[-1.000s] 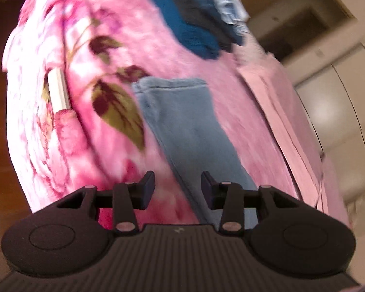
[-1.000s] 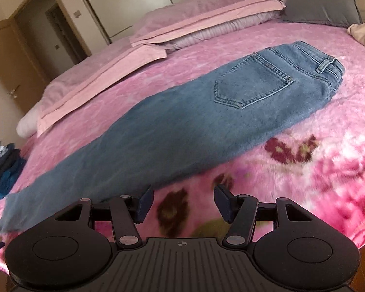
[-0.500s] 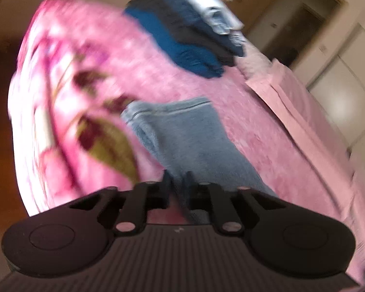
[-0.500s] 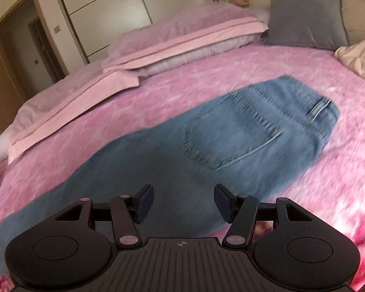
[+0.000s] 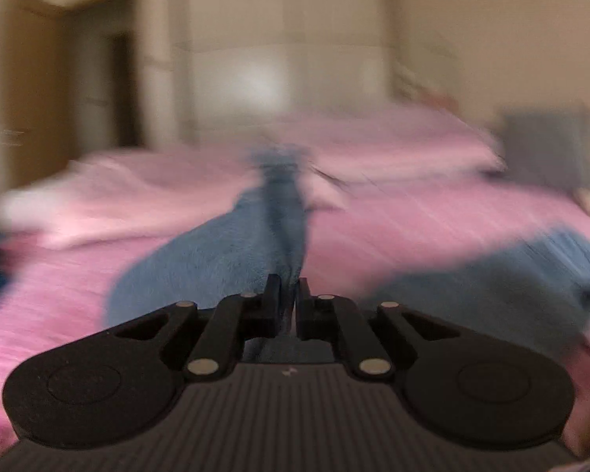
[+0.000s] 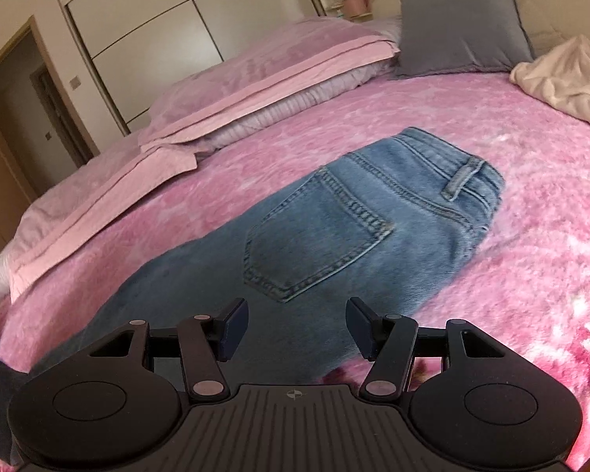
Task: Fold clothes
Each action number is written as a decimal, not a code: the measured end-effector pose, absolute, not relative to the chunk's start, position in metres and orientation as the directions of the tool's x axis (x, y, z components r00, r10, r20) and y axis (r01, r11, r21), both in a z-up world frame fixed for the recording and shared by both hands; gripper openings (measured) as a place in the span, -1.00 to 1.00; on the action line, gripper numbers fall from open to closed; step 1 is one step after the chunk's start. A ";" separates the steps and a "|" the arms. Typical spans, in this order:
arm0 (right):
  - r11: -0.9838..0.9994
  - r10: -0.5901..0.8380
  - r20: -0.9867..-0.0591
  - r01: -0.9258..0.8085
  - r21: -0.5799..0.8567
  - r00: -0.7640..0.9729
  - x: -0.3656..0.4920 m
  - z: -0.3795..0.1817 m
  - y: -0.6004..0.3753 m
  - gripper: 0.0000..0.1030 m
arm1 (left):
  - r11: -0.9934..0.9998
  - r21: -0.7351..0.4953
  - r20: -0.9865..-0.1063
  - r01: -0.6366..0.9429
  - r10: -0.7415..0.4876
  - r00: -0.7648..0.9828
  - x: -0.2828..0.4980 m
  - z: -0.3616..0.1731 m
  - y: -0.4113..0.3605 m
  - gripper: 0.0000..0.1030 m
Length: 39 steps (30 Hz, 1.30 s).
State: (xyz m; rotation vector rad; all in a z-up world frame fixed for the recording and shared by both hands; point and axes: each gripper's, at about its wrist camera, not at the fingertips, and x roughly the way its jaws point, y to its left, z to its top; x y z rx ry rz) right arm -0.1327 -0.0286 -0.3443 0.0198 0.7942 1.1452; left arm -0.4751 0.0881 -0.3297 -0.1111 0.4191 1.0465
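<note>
Left wrist view, quality: heavy motion blur; only coarse shapes can be read.
Left wrist view, claw: left gripper (image 5: pixel 289 295) has its fingers drawn together on a bunch of blue denim, cloth pinched between the pads.
Left wrist view, held thing: a leg end of the jeans (image 5: pixel 232 259), rising from the pinch in a narrow twisted strip and hanging clear above the pink bedspread (image 5: pixel 432 220).
Left wrist view, background: a further blue mass low right, probably the rest of the same garment; too smeared to be sure.
Right wrist view, quality: sharp.
Right wrist view, claw: right gripper (image 6: pixel 297 330) is spread wide, nothing between the fingers, hovering just above the denim below the back pocket (image 6: pixel 314 236); contact cannot be confirmed.
Right wrist view, task item: jeans lie flat near the bed's middle, back side up, waistband (image 6: pixel 460 173) toward the grey cushion (image 6: pixel 460 23), legs running off lower left.
Right wrist view, surroundings: pink pillows (image 6: pixel 255 78) behind; a cream cloth (image 6: pixel 562 78) at far right, well apart from the jeans.
Step in hand (judgement): lengthwise fold under way, leg end being carried toward the waistband.
Next move (judgement): lay the hem square on the waistband; the free claw should pin or smooth the crease near the thigh.
Risk (judgement): the twisted leg may land skewed.
</note>
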 end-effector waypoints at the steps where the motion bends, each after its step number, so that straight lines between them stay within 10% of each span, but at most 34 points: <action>1: 0.444 0.816 -0.551 -0.800 0.403 0.175 -0.131 -0.344 -0.029 0.14 | 0.536 0.124 -0.460 -0.835 0.776 0.431 -0.457 -0.351 0.087 -0.76; 3: 0.444 0.812 -0.558 -0.802 0.401 0.170 -0.128 -0.346 -0.029 0.14 | 0.602 0.145 -0.598 -0.785 0.685 0.416 -0.422 -0.395 0.086 -0.77; 18: 0.297 0.747 -0.503 -0.458 0.838 -0.435 -0.162 -0.379 0.050 0.13 | 0.437 -0.123 -0.571 -0.891 0.703 0.424 -0.568 -0.350 0.081 -0.69; 29: 0.402 0.750 -0.582 -0.483 0.778 -0.314 -0.195 -0.386 0.090 0.12 | 0.360 -0.167 -0.597 -0.918 0.704 0.385 -0.621 -0.366 0.055 -0.68; 32: 0.408 0.754 -0.606 -0.542 0.735 -0.254 -0.206 -0.385 0.093 -0.57 | 0.336 -0.150 -0.609 -0.930 0.709 0.354 -0.621 -0.368 0.053 -0.68; 39: 0.377 0.796 -0.554 -0.517 0.769 -0.244 -0.208 -0.393 0.076 -0.63 | 0.213 -0.162 -0.601 -0.964 0.753 0.268 -0.626 -0.368 0.054 -0.58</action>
